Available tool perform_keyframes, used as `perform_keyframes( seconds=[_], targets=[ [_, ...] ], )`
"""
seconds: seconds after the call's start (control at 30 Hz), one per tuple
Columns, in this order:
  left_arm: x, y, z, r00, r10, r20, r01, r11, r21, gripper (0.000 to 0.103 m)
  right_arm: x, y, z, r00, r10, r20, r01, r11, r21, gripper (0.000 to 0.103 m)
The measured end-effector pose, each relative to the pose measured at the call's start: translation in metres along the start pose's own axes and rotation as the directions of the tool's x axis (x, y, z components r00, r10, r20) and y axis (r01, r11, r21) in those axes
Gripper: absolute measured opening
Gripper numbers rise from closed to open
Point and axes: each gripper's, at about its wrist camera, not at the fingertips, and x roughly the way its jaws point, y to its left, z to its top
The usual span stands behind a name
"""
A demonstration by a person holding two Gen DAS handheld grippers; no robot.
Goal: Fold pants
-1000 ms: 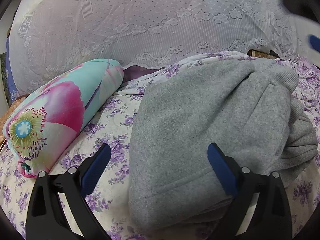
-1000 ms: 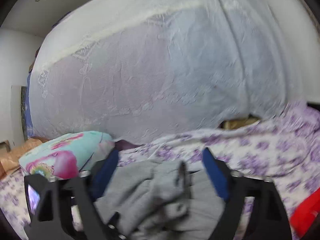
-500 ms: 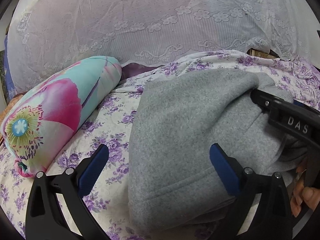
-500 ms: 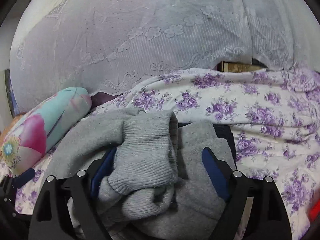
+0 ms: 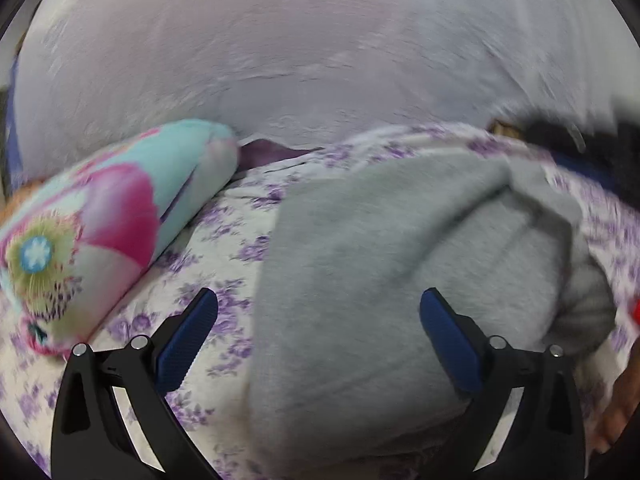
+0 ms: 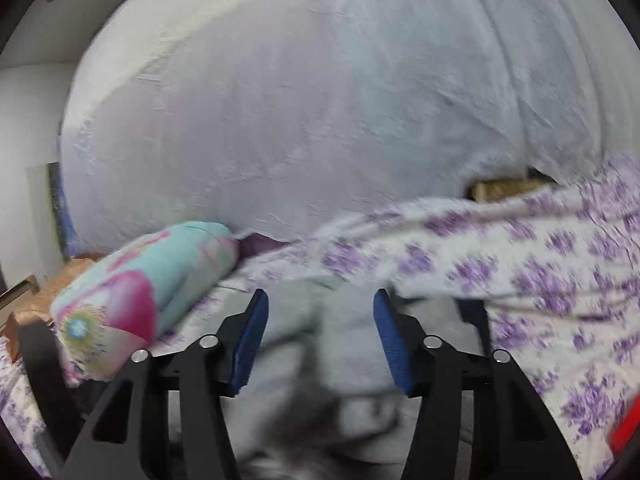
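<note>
The grey fleece pants (image 5: 360,280) lie folded in a thick bundle on the purple-flowered bedsheet (image 5: 224,232). My left gripper (image 5: 318,312) is open, its blue pads wide apart just above the near edge of the bundle. In the right wrist view the pants (image 6: 320,340) sit blurred between and beyond my right gripper (image 6: 320,328), whose jaws are partly closed with a gap and grip nothing I can see. The ribbed cuffs (image 5: 584,300) bunch at the bundle's right end.
A rolled turquoise and pink floral blanket (image 5: 112,216) lies left of the pants, also seen in the right wrist view (image 6: 144,280). A white lace-covered headboard cushion (image 5: 300,48) rises behind. A red object (image 6: 624,428) sits at the far right edge.
My right gripper has lifted and pulled back from the cuffs, and its jaws have narrowed. The left gripper has stayed open over the bundle; both views blur from motion.
</note>
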Motion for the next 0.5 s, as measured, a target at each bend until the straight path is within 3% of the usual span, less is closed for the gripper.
perform_keyframes(
  seconds=[0.1,0.13,0.17,0.23,0.3,0.33,0.5],
  targets=[
    [-0.002,-0.002,0.0,1.0,-0.001,0.009,0.0,1.0,0.014,0.098,0.013,-0.012,0.002,0.995,-0.092,-0.038,0.092,0.996,0.016,0.054],
    [-0.001,0.0,0.0,1.0,-0.012,0.001,0.012,1.0,0.002,0.098,0.016,-0.026,0.001,0.994,-0.089,-0.058,0.093,0.993,0.067,0.064],
    [0.001,0.003,0.001,1.0,-0.025,-0.009,0.025,1.0,-0.014,0.098,0.018,-0.045,-0.002,0.996,-0.038,-0.084,0.051,0.987,0.153,0.077],
    [0.002,0.007,0.002,0.999,-0.033,-0.016,0.032,0.999,-0.032,0.098,0.023,-0.07,-0.009,0.991,0.044,-0.125,-0.007,0.959,0.284,0.08],
    [0.001,0.009,0.002,0.999,-0.031,-0.013,0.031,0.999,-0.039,0.098,0.034,-0.086,-0.016,0.973,0.151,-0.177,-0.071,0.917,0.393,0.084],
    [0.0,0.009,0.002,1.0,-0.028,-0.009,0.028,0.999,-0.037,0.098,0.039,-0.089,-0.019,0.964,0.173,-0.203,-0.076,0.907,0.413,0.088],
    [-0.011,0.01,0.003,0.999,-0.015,0.033,0.016,0.999,-0.036,0.098,0.043,-0.073,-0.02,0.956,0.186,-0.228,-0.098,0.932,0.348,0.097]
  ],
)
